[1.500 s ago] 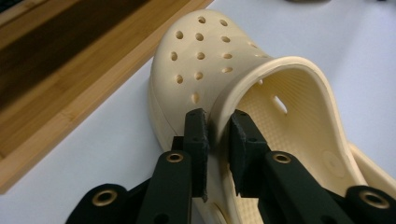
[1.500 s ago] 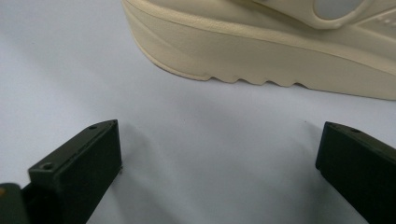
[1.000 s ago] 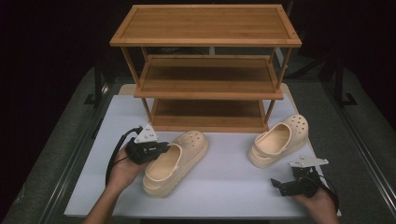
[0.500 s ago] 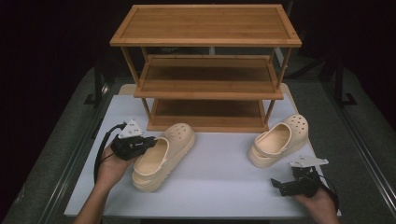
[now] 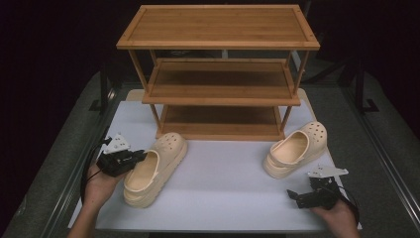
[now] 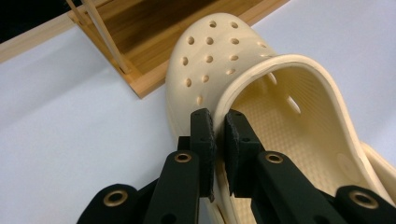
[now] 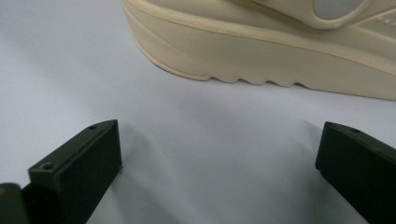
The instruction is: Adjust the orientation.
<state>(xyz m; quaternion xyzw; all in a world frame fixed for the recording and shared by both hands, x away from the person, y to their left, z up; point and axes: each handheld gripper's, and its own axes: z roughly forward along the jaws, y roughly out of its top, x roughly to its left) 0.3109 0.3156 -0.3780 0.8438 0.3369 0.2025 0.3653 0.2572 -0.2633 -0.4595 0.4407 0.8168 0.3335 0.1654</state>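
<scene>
Left gripper [image 5: 130,159] clamps side rim of cream perforated foam clog [image 5: 154,168], pads nearly together on thin wall: firm hold for carrying. Clog sits on white table [image 5: 223,168], toe aimed at bottom shelf of three-tier bamboo shoe rack [image 5: 218,74], likely headed there. Second cream clog [image 5: 297,148] waits right, near rack. Right gripper [image 5: 297,197] rests low on table, jaws wide apart, empty, just short of that clog's sole.

Rack [image 5: 220,89] sits at the back middle of the bench [image 5: 223,198]. Left clog [image 5: 153,168] lies on the bench just off the rack's front left corner, toe toward the rack. Right clog [image 5: 297,148] lies by the rack's front right corner. Left tongs [image 5: 130,159] are at the left clog's side wall; right tongs [image 5: 297,197] are before the right clog.
</scene>
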